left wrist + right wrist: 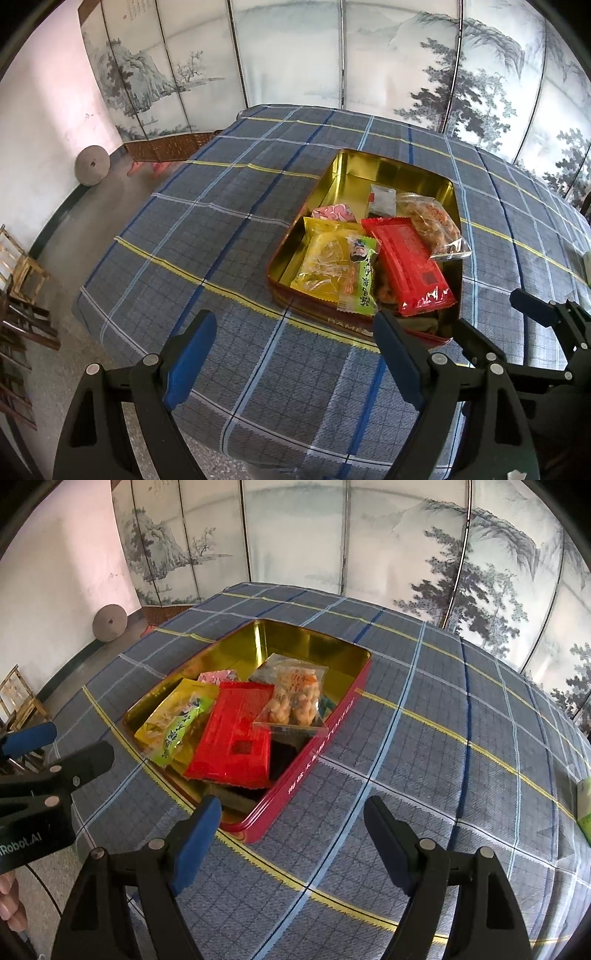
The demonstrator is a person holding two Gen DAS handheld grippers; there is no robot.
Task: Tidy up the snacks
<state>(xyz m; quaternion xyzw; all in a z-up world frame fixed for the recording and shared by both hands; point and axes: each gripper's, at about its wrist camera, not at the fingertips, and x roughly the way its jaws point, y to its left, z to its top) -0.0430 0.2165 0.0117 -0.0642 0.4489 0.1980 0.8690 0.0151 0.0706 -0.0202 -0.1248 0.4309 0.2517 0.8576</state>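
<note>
A red tin with a gold inside (345, 177) (314, 738) stands on the plaid tablecloth. It holds several snack packets: a red packet (408, 260) (236, 738), a yellow-green packet (334, 264) (177, 720), a clear bag of fried snacks (432, 225) (297, 698), a pink packet (334, 213) (218, 675) and a small grey packet (382, 199). My left gripper (295, 354) is open and empty, just in front of the tin's near left corner. My right gripper (291, 840) is open and empty, at the tin's near right corner.
The plaid-covered table (207, 229) (443, 760) fills both views. A green object (585, 805) lies at its right edge. A painted folding screen (295, 55) stands behind. Wooden chairs (22, 280) and a round stone (91, 165) are on the floor at left.
</note>
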